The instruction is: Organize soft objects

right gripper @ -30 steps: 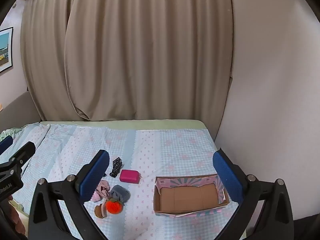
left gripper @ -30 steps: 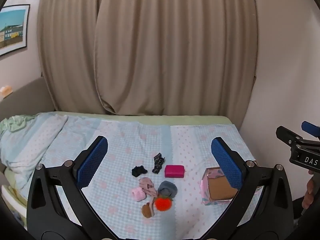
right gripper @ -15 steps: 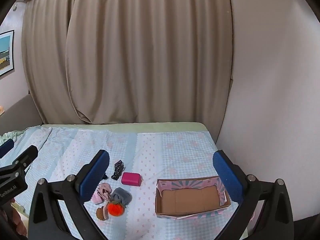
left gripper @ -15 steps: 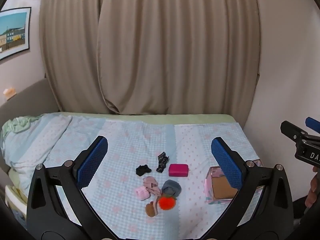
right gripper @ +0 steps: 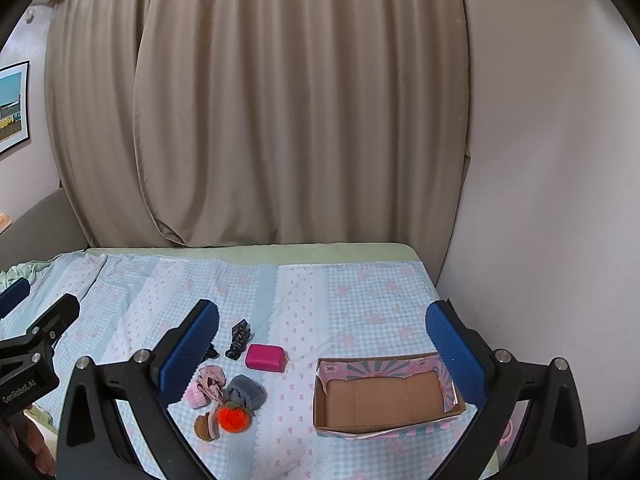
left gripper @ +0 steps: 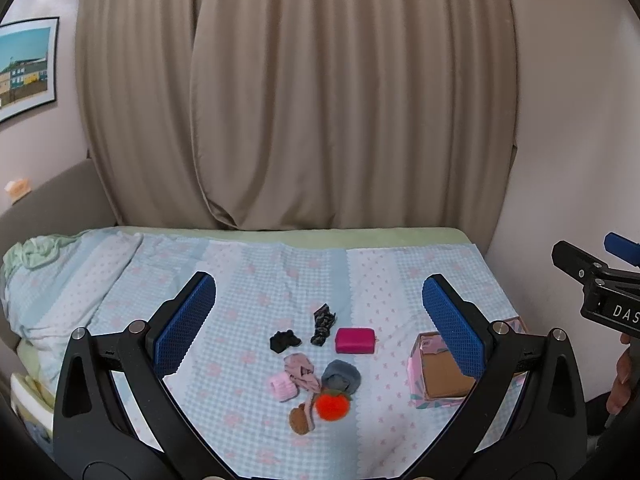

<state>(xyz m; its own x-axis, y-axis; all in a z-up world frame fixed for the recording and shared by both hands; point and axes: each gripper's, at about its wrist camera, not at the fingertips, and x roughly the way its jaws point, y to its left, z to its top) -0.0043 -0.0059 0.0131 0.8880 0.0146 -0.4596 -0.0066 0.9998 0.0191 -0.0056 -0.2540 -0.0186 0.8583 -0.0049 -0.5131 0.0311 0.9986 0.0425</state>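
Note:
A small heap of soft things lies on the bed: a magenta pouch [left gripper: 355, 340] [right gripper: 265, 357], a black scrunchie [left gripper: 284, 340], a dark patterned cloth [left gripper: 323, 323] [right gripper: 239, 338], a pink roll [left gripper: 282, 387], a grey roll [left gripper: 341, 375] [right gripper: 247, 389], an orange pom-pom [left gripper: 331, 405] [right gripper: 233, 418] and a brown piece [left gripper: 301, 420]. An open cardboard box [right gripper: 386, 400] [left gripper: 440, 376] with a pink outside stands to their right, empty. My left gripper [left gripper: 319, 330] and right gripper [right gripper: 322, 350] are both open and empty, held above the bed short of the heap.
The bed [left gripper: 248, 280] has a light blue checked cover, bunched up at the left [left gripper: 36, 280]. Beige curtains [left gripper: 304, 100] hang behind it. A wall [right gripper: 540, 180] runs along the bed's right side. A framed picture [left gripper: 24, 68] hangs at left.
Both grippers have drawn back and risen a little, so the heap and box look slightly lower and farther. Both stay open and nothing on the bed has moved.

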